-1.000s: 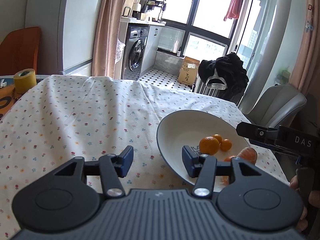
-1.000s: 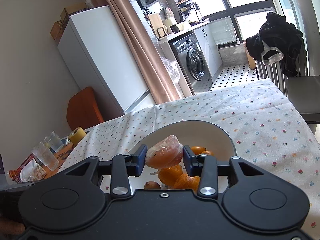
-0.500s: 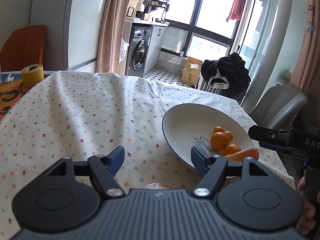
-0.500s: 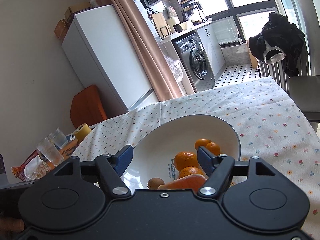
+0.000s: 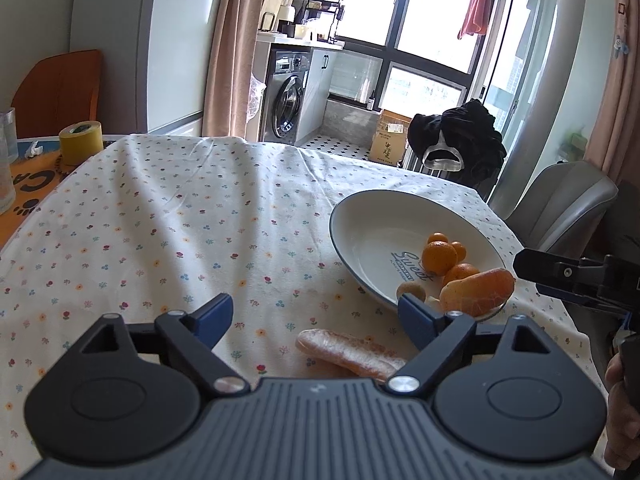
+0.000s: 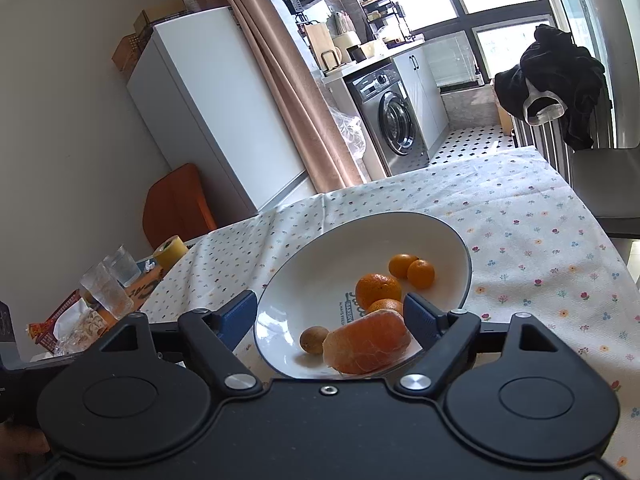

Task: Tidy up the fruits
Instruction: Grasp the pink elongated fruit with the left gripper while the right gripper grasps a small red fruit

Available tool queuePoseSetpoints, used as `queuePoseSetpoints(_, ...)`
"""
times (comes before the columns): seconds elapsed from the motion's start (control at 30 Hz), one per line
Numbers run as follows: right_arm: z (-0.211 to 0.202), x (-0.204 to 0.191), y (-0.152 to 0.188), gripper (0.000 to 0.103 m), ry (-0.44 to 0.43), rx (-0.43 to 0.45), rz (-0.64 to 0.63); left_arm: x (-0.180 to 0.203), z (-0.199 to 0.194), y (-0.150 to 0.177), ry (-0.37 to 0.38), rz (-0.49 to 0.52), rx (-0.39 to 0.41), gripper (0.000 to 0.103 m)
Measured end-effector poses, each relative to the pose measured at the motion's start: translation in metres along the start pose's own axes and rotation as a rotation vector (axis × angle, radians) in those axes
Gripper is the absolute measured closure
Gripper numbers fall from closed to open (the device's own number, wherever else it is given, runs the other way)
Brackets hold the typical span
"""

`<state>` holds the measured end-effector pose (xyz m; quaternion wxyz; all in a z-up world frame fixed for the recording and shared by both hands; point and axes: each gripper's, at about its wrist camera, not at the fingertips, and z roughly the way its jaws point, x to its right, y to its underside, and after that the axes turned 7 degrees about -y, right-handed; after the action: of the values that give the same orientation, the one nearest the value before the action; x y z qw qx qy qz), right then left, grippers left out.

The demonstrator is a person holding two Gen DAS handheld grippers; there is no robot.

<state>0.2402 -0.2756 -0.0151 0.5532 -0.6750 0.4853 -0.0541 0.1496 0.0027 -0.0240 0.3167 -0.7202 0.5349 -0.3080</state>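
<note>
Orange peeled fruit piece [image 5: 352, 354] lies on the flowered tablecloth [image 5: 160, 232], just beside the white bowl [image 5: 360, 220] of oranges. Left gripper [image 5: 316, 316] hovers above it, spread wide; right gripper [image 6: 330, 312] spread too. Likely soft, slippery; pinch its middle gently.

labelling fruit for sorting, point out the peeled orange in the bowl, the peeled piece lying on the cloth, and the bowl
peeled orange [image 6: 366, 340], right wrist view, middle of its flesh
peeled piece [image 5: 352, 354], left wrist view, middle of its top
bowl [image 6: 320, 248], right wrist view, bare inner wall
</note>
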Motion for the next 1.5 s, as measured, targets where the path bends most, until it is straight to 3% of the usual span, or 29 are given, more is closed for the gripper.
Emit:
queuePoseSetpoints(0.33,-0.011,-0.005,0.012,0.010,0.006,-0.024,-0.014,-0.010,-0.009,0.018,0.015,-0.004,-0.011,0.014)
queuePoseSetpoints(0.63,-0.013,-0.010,0.031,0.009,0.015,-0.071,-0.035,-0.019,-0.013,0.031,0.046,-0.015,-0.022,0.014)
queuePoseSetpoints(1.07,-0.017,-0.011,0.051,0.009,0.024,-0.103,-0.056,0.001,0.000,0.039,0.086,0.078,-0.047,0.014)
queuePoseSetpoints(1.2,-0.016,-0.010,0.054,0.012,0.022,-0.110,-0.064,0.007,0.006,0.039,0.092,0.107,-0.058,0.014)
queuePoseSetpoints(1.4,-0.010,-0.003,0.058,0.030,0.027,-0.136,-0.060,0.013,0.018,0.038,0.104,0.138,-0.078,0.013)
queuePoseSetpoints(1.5,-0.007,0.000,0.060,0.034,0.024,-0.150,-0.057,0.013,0.023,0.036,0.119,0.145,-0.082,0.011)
